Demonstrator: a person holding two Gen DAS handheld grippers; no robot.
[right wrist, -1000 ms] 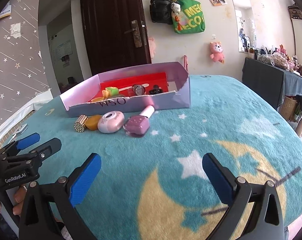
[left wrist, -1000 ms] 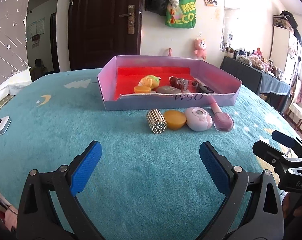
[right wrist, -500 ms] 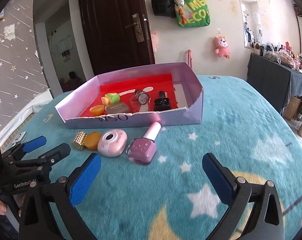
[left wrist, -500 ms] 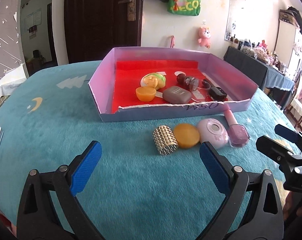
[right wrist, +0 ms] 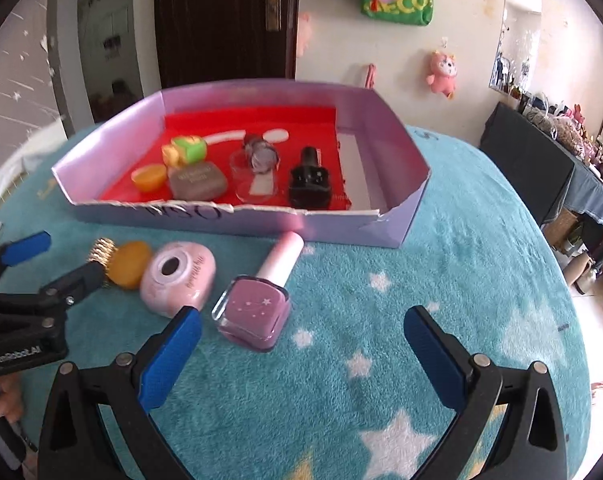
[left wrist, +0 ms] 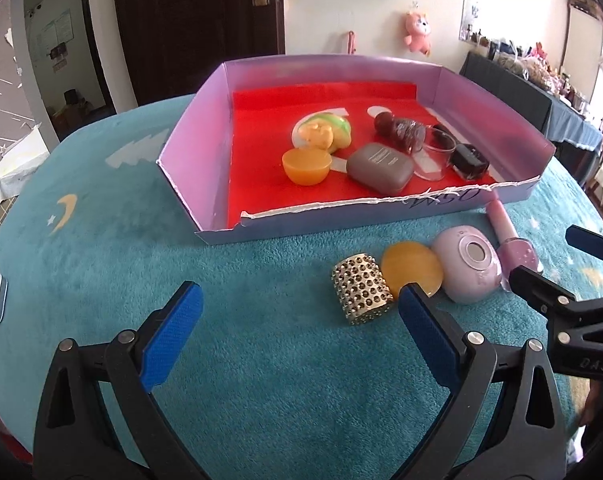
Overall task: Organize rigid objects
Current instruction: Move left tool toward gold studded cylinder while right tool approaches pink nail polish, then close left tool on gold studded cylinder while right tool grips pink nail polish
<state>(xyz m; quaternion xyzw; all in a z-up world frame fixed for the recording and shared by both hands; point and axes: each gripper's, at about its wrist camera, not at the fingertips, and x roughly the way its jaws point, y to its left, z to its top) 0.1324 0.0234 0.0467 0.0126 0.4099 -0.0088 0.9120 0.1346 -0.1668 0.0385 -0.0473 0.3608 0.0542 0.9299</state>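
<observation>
Before the tray (left wrist: 381,220), both claws (left (left wrist: 297,320), right (right wrist: 301,340)) hover spread wide, holding nothing.

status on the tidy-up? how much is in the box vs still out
Done: about six items lie in the purple box, including a grey case and a black bottle. In hand: nothing; left hand-held gripper and right hand-held gripper are open. Left: gold roller, orange disc, pink compact, pink nail polish on the blanket.

One box (left wrist: 189,184); six items inside: toy (left wrist: 321,133), orange half-shell (left wrist: 306,166), grey case (left wrist: 380,168), dark-red obj. (left wrist: 399,130), clear dish (left wrist: 435,152), black bottle (left wrist: 467,160). Four outside, along its near edge: gold cylinder (left wrist: 361,294), amber disc (left wrist: 411,268), pink compact (left wrist: 467,264), nail polish (right wrist: 257,304).
</observation>
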